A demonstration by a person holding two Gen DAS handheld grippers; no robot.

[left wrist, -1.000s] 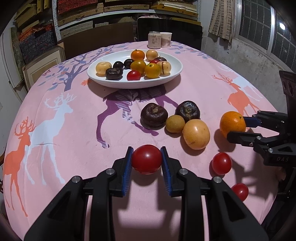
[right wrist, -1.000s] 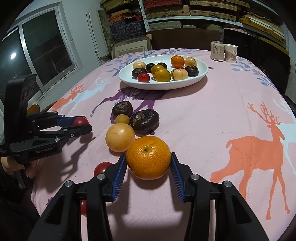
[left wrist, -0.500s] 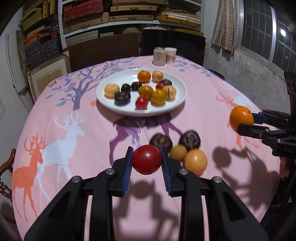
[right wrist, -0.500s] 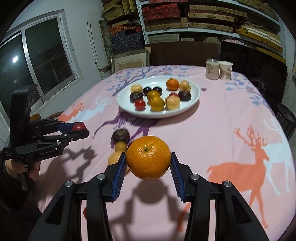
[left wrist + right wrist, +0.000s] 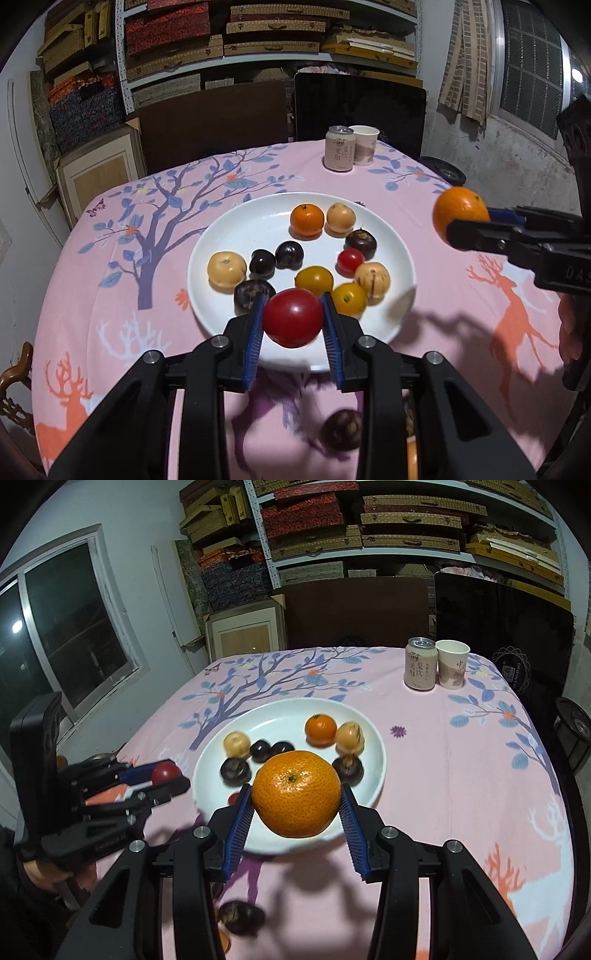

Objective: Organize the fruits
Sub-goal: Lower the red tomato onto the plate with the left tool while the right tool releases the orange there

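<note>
A: What lies under the claws?
B: A pink deer-print tablecloth [image 5: 110, 258], with a white plate [image 5: 236, 236] of fruit at its centre.

A: And the right gripper [image 5: 295, 805]?
B: Clamped on an orange [image 5: 295, 794], above the plate's six o'clock rim.

A: The left gripper [image 5: 293, 321]?
B: Clamped on a red tomato [image 5: 293, 317], likewise at six o'clock.
</note>
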